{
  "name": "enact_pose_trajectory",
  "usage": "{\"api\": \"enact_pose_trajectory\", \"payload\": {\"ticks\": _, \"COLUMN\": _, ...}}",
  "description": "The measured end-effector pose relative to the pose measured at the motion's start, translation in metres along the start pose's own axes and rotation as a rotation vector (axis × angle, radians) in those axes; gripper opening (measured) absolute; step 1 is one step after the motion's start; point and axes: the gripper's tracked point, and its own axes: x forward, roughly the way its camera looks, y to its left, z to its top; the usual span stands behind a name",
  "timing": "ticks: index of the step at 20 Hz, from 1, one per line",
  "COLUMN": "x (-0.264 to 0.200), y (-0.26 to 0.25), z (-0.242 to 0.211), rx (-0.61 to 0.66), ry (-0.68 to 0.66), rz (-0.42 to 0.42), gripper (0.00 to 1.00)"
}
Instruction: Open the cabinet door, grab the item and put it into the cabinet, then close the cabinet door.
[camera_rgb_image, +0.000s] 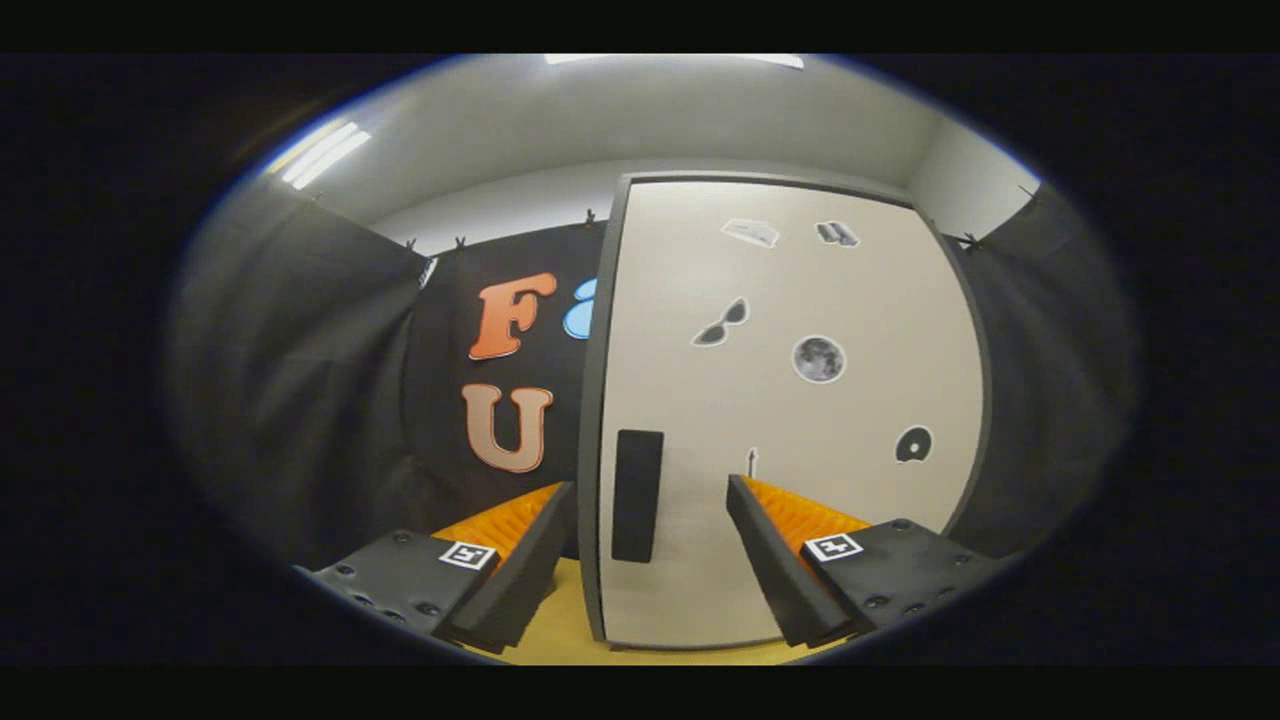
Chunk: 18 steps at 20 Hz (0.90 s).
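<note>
**Approaching a shut door with the handle off-centre**

Facing the cabinet door (790, 400), the hand-held gripper (650, 500) has its fingers spread wide and holds nothing. The door is shut, so the first step of the task is not yet done. The dark handle (637, 495) stands upright near the door's left edge, just ahead of the gap between the fingers and nearer the left finger than the right. Stickers are scattered over the door face beyond the fingers. The door stands on a table (560, 625), whose bare top shows below the left finger. The item to be stowed cannot be made out from here.

The main risk, as I judge it, is a poor catch on the handle. Because it sits off-centre in the gap, a straight push forward could send the left finger into it, or let both fingers close on the flat door beside it. The handle looks shallow and may be a recess, so the pads could slip off on the pull. A pull that fights the hinge arc could drag the whole cabinet across the table. A weak catch could let the door fall shut again.
</note>
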Motion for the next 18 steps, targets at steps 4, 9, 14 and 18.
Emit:
{"api": "enact_pose_trajectory", "payload": {"ticks": 4, "x": 0.05, "y": 0.012, "z": -0.028, "rx": -0.028, "ry": 0.057, "rz": 0.0, "gripper": 0.92}}
{"api": "enact_pose_trajectory", "payload": {"ticks": 9, "x": 0.059, "y": 0.011, "z": -0.015, "rx": -0.106, "ry": -0.024, "rz": -0.096, "gripper": 0.85}}
{"api": "enact_pose_trajectory", "payload": {"ticks": 14, "x": 0.053, "y": 0.005, "z": -0.029, "rx": 0.02, "ry": 0.053, "rz": -0.068, "gripper": 0.72}}
{"api": "enact_pose_trajectory", "payload": {"ticks": 18, "x": 0.056, "y": 0.003, "z": -0.028, "rx": 0.002, "ry": 0.059, "rz": -0.079, "gripper": 0.59}}
